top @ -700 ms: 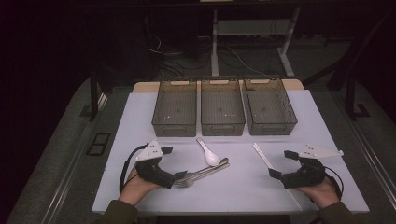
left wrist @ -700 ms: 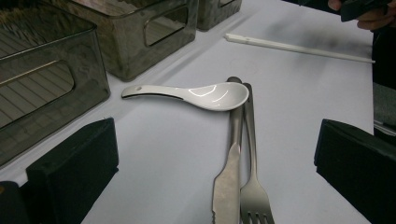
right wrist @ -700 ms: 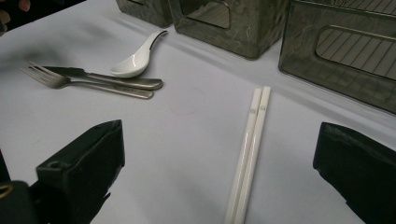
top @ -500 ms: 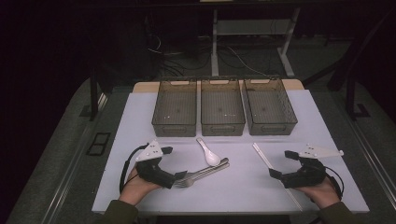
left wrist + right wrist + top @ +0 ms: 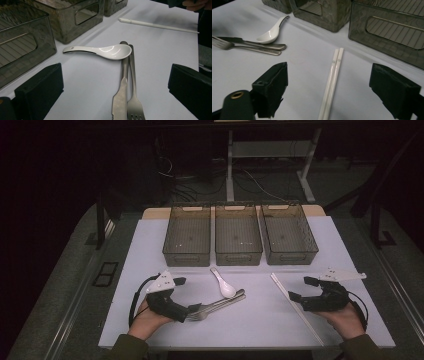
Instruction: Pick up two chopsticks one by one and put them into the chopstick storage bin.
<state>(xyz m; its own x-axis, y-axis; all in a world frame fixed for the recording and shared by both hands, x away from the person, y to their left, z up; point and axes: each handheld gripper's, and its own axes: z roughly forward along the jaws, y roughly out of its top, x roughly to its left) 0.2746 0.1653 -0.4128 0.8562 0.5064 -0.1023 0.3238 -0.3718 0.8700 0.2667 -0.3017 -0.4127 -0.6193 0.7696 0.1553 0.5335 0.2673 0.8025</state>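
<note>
On the white table (image 5: 150, 245), the left gripper (image 5: 186, 296) rests near the front edge with jaws wide around the fork (image 5: 135, 103) and knife (image 5: 120, 100), while the right gripper (image 5: 299, 288) gapes wide over the white chopsticks (image 5: 331, 82) toward the front right corner.

spoon (image 5: 105, 51) white glossy | chopsticks (image 5: 332, 77) white | knife (image 5: 121, 95) & fork (image 5: 135, 100) silver | bins (image 5: 238, 235) smoky grey, ribbed | desk (image 5: 150, 270) pale lilac

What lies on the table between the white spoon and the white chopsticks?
Bare tabletop only: in the high view nothing lies between the spoon and the chopsticks.
</note>
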